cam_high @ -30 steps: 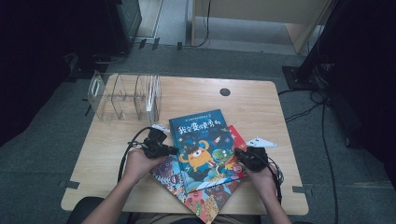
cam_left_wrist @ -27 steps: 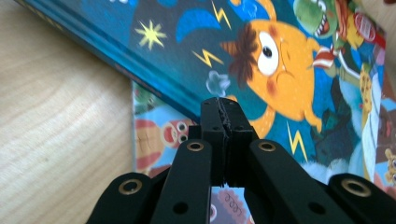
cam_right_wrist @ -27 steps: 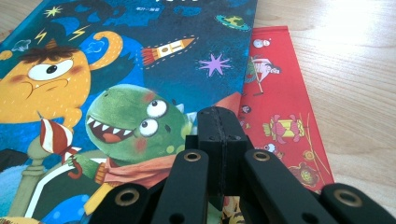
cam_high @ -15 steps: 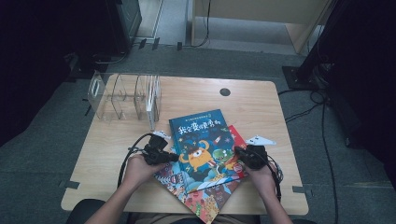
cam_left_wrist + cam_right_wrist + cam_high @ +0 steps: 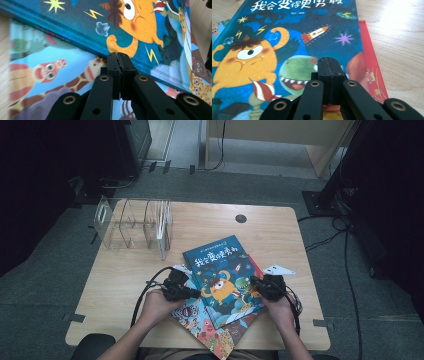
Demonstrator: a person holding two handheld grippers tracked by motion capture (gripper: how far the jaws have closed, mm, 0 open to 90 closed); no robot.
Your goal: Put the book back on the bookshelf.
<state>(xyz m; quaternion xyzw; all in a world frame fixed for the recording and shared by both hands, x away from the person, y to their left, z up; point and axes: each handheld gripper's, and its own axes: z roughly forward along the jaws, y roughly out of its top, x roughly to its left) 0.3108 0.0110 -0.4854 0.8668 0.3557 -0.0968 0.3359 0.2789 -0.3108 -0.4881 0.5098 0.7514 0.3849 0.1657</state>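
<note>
Since a second ago your left gripper has slid in against the blue monster book, jaws pressed together, tips at its left edge. That book lies topmost on a stack near the desk's front edge, over a cartoon-animal book and a red book. Your right gripper, jaws likewise closed on nothing, rests over the book's right side. Clear file rack: back-left corner.

Top book lies on a stack of two more, between both claws. Left gripper at its left edge, over the lower book; right gripper at its right edge, third book just beyond. Clear rack on table, behind the left claw.
</note>
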